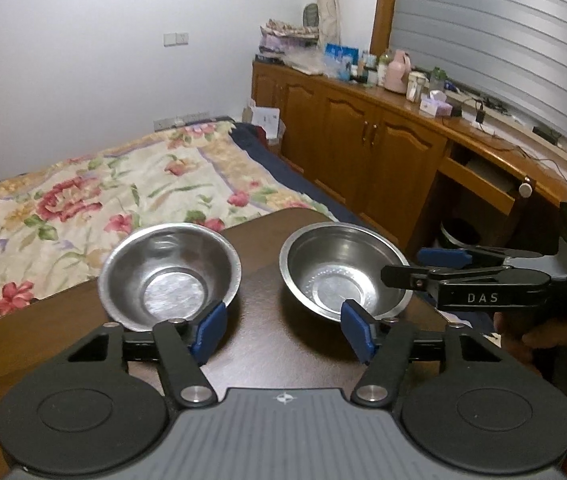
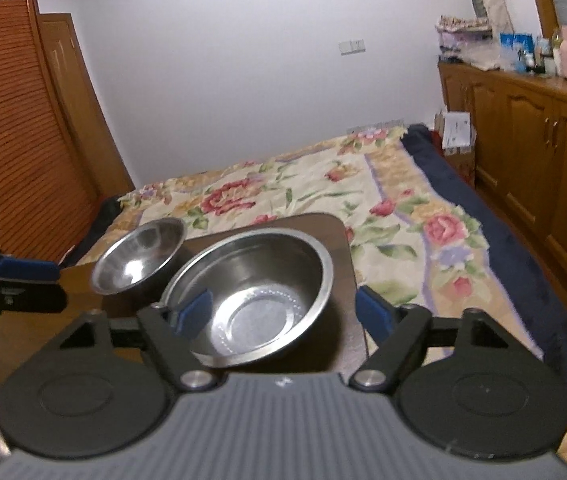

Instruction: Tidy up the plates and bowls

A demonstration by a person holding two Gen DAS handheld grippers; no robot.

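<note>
Two steel bowls stand side by side on a dark wooden table (image 1: pixel 263 240). In the left wrist view the plain bowl (image 1: pixel 169 276) is on the left and the bowl with a dotted ring in its bottom (image 1: pixel 343 272) is on the right. My left gripper (image 1: pixel 283 332) is open just in front of them, over the gap between the two. My right gripper (image 2: pixel 281 312) is open around the dotted bowl (image 2: pixel 251 292): its left pad (image 2: pixel 191 312) is over the bowl's inside, its right pad outside. The plain bowl (image 2: pixel 139 256) sits behind on the left.
The table's far edge meets a bed with a floral cover (image 1: pixel 103 192). Wooden cabinets (image 1: pixel 363 140) run along the right. A hand (image 1: pixel 543 336) holds the right gripper (image 1: pixel 403 266). The left gripper (image 2: pixel 55 282) shows at the right wrist view's left edge.
</note>
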